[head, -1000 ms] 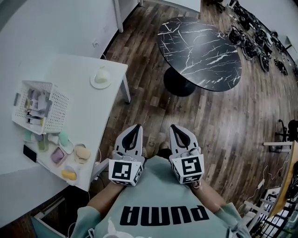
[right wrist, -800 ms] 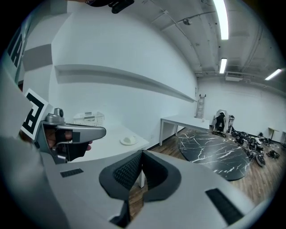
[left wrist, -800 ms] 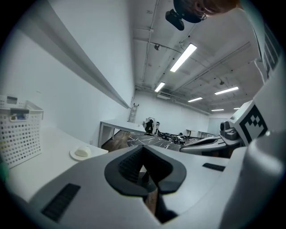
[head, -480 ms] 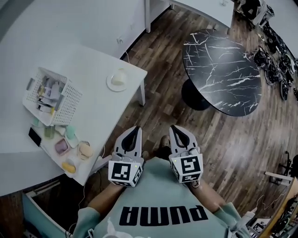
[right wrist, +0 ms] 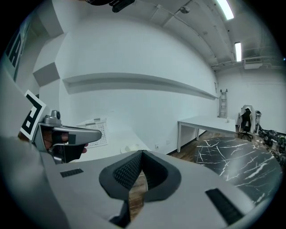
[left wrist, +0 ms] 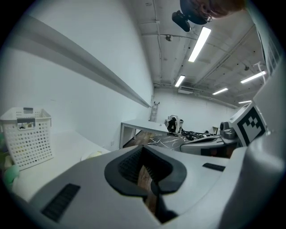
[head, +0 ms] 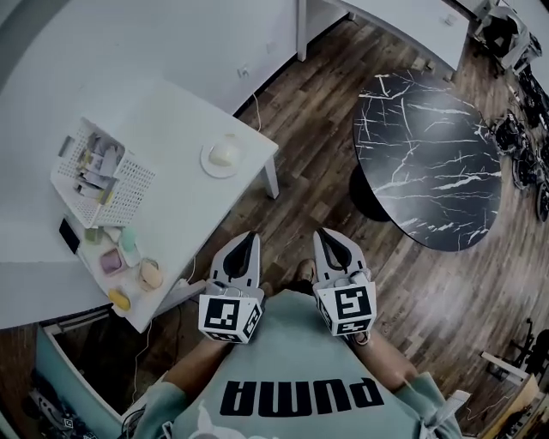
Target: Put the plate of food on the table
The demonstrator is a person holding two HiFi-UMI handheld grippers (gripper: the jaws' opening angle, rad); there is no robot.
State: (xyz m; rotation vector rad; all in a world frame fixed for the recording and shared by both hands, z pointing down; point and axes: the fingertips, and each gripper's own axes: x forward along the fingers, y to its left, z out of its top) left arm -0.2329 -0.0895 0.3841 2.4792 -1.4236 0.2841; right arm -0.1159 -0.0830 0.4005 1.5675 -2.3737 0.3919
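A small white plate with a pale lump of food sits near the right corner of a white table, to the upper left of me. The same plate shows low in the left gripper view, beyond the jaws. My left gripper and my right gripper are held side by side close to my body, over the wooden floor. Both are shut with nothing in them and stand well short of the plate. A round black marble table stands at the right.
A white perforated basket holding several items stands on the white table, with small cups and bowls along its near edge. Another white table is at the top. Equipment lines the far right wall. Cables hang by the table leg.
The view has swung left: the white table with the plate and the marble table have shifted right in the head view. Both grippers keep their place before my body, still shut.
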